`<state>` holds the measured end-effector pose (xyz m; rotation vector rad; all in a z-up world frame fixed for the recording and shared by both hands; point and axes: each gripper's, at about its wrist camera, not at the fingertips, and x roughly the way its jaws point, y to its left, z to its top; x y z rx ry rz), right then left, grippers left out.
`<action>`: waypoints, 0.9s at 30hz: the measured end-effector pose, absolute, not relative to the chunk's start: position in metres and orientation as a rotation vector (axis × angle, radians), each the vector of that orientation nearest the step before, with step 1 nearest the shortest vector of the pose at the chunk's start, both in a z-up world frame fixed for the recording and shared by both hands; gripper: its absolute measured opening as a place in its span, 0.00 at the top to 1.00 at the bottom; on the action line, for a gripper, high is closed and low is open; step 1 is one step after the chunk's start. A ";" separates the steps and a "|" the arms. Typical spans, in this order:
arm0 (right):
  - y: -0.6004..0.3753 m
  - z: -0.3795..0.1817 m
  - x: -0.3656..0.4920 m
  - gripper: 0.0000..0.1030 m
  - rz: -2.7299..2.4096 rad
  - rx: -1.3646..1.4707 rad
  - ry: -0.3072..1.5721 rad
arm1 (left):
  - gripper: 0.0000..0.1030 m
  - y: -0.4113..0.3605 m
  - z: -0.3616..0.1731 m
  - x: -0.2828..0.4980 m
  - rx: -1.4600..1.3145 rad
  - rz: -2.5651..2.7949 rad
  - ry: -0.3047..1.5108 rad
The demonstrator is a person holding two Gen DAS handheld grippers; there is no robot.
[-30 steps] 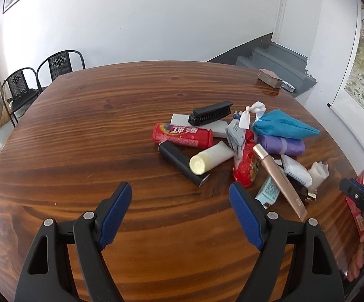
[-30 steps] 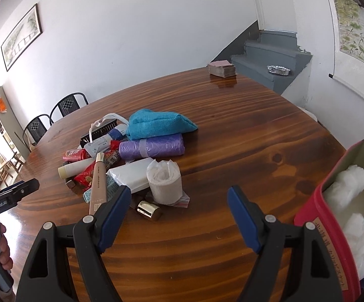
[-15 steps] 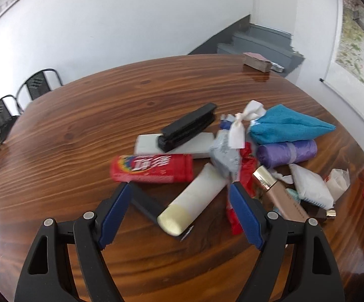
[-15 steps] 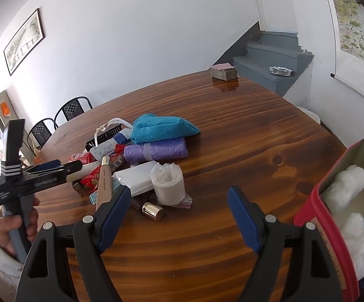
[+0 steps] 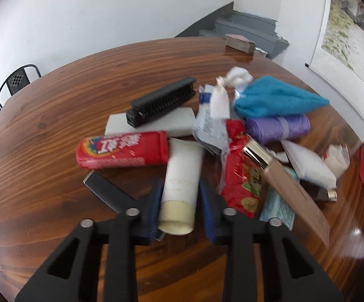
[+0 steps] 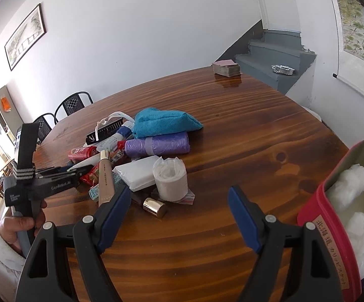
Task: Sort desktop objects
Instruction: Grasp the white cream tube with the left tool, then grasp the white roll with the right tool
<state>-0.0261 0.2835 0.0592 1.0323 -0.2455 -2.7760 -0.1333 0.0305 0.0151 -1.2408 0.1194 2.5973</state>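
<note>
One white tube [image 5: 182, 176] lies cap-end toward the camera at the near edge of the pile on the worktop [image 5: 56, 115]. Left tongs [image 5: 179, 201] closing on it, pads at both sides near the cap. Red tube [image 5: 122, 149] touches its far end. Right tongs [image 6: 179, 211] wide, holding nothing, beside the red tin [image 6: 317, 216].

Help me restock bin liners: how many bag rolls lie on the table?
2: a purple roll beside the blue cloth, a white roll standing just in front. Others may be hidden.
</note>
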 end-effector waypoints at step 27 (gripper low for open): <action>0.278 0.048 -0.042 0.20 -2.749 1.070 -0.230 | 0.73 0.019 0.051 -0.096 -1.152 2.703 -0.021</action>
